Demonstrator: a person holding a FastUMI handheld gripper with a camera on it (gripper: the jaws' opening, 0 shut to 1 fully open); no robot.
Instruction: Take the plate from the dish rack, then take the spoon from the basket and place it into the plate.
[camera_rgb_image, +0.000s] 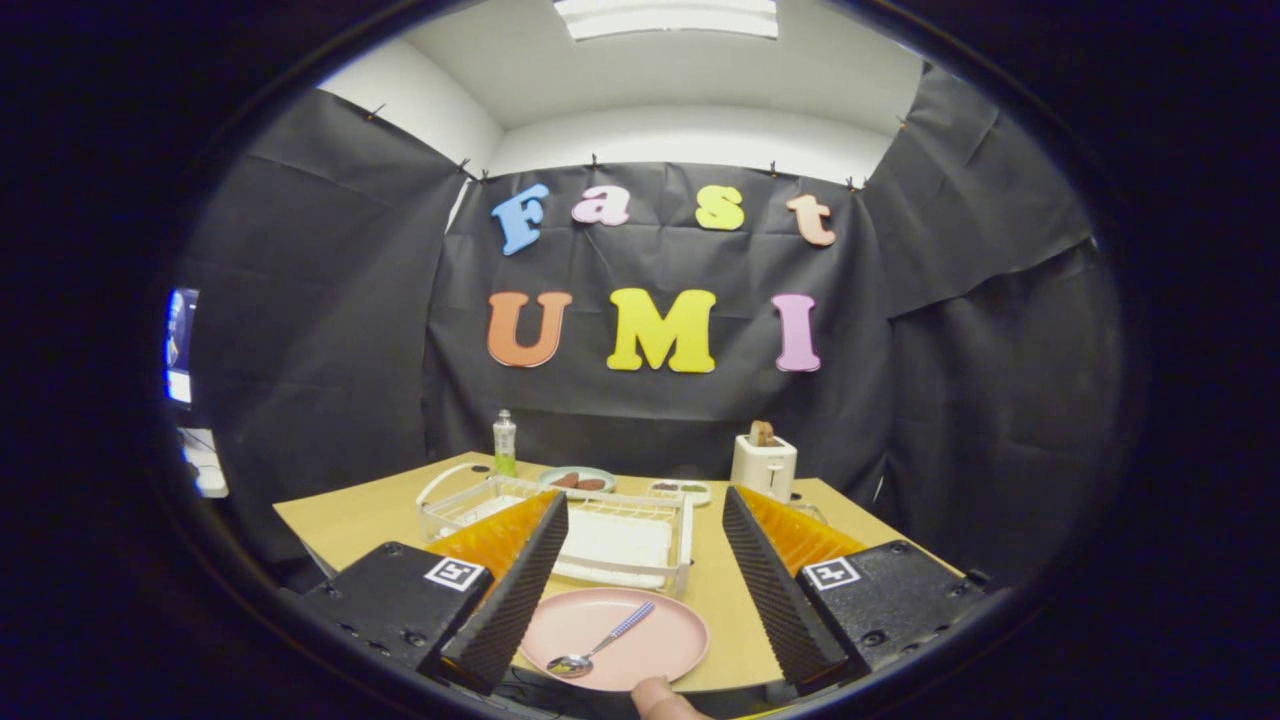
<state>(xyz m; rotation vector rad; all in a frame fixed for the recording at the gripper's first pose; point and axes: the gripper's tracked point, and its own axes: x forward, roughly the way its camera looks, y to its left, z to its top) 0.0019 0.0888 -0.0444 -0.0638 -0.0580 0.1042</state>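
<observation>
Round pink matte plate (615, 637) flat on the tan paper-covered table (360, 520), low between the two fingers, near their base. Metal spoon with a blue-and-white patterned handle (600, 645) lying in that plate, shiny bowl toward the near rim, handle angled up and away toward the far rim. Fingertip of a person (660, 697) just at the plate's near edge.

Claw (645, 510) spread wide, nothing pinched, nothing touched; ribbed inner pads (520, 590) facing each other across open air. Square printed markers on both finger bodies.

Just ahead, past the plate's far rim: white wire-frame dish rack (585, 530) with a flat white tray inside, partly hidden behind the left finger. Beyond it, a small clear bottle with green liquid (504, 443), a pale green dish with brown pieces (577, 479), a small white oblong dish (680, 490), and a boxy white toaster with a brown slice standing in its slot (764, 463).

Bare tan surface between plate and right finger; table's far edge close to the black cloth wall (320, 330).
</observation>
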